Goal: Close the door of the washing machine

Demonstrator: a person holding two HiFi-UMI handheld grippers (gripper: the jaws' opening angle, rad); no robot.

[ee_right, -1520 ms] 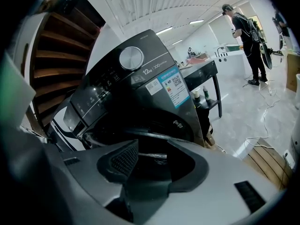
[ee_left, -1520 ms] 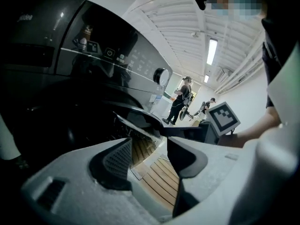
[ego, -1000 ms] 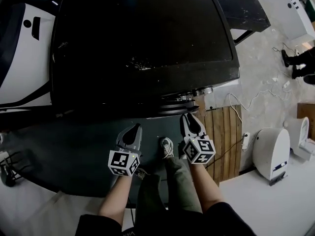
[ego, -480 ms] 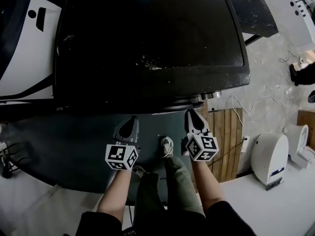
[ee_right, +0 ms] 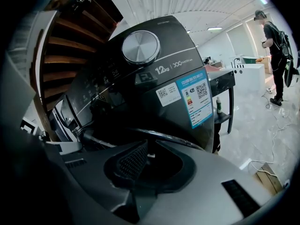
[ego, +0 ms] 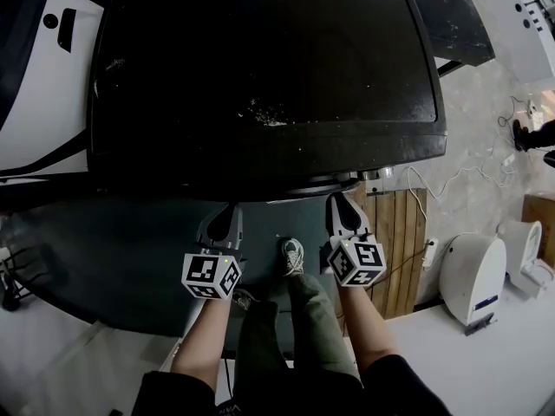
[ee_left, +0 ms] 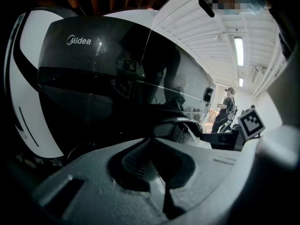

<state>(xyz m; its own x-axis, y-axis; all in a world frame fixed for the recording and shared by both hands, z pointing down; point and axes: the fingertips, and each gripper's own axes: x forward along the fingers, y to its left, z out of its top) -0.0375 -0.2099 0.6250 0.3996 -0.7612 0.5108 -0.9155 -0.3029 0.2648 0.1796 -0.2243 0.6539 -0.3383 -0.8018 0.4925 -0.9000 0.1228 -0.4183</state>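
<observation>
From above, the black washing machine (ego: 260, 76) fills the head view. The round rim of its door (ego: 325, 185) sticks out under the front edge. My right gripper (ego: 336, 201) has its tips at that rim. In the right gripper view the jaws (ee_right: 148, 146) stand narrow, and the door's curved edge (ee_right: 187, 138) runs through them below the silver knob (ee_right: 140, 46). Further left, my left gripper (ego: 227, 211) is just in front of the machine, shut with nothing held. Its closed tips (ee_left: 151, 140) point at dark glass marked Midea (ee_left: 93, 78).
A white machine (ego: 39, 102) stands to the left. A wooden pallet (ego: 395, 241), a white appliance (ego: 473, 276) and loose cables (ego: 434, 180) lie to the right. My foot (ego: 295, 256) is on the dark mat (ego: 113, 258). A person (ee_right: 276, 55) stands far off by a black table (ee_right: 222, 86).
The left gripper has slid a little to the left along the machine's front. The right gripper has stayed at the door's rim.
</observation>
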